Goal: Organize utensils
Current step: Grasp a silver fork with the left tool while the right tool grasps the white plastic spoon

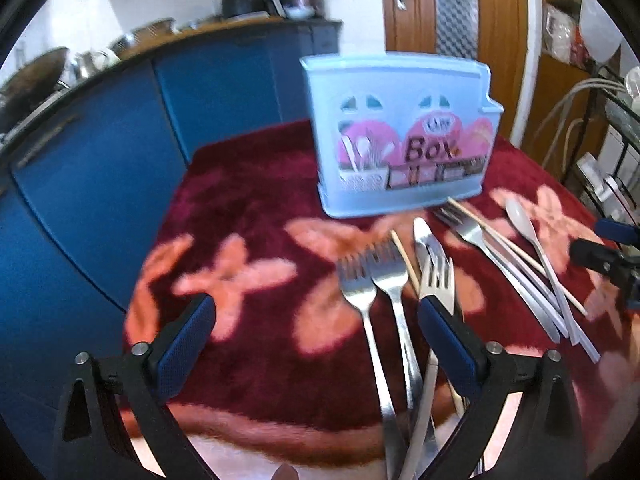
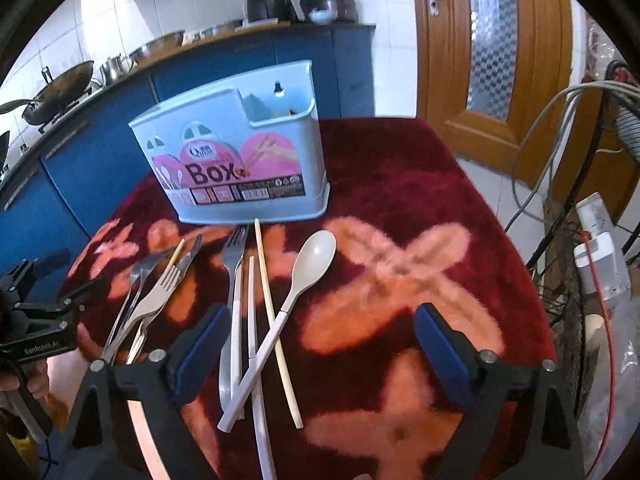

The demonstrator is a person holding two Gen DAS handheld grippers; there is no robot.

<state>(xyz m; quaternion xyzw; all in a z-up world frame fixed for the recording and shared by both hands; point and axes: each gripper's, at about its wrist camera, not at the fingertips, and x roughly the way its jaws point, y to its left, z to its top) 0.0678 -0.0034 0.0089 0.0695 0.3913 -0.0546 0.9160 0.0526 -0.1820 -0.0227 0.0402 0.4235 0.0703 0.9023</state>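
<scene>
the dark red flowered cloth (image 2: 400, 168) spreads under both tools. ahead of the right gripper (image 2: 320, 344) and the left gripper (image 1: 316, 332), each spread wide with nothing between its pads, stands the pale blue utensil box (image 2: 240, 168), upright. nearer, the white spoon (image 2: 308, 276) and a chopstick (image 2: 276, 320) lie between the right gripper's fingers; the metal forks (image 1: 372, 292) lie loose just inside the left gripper's right finger.
</scene>
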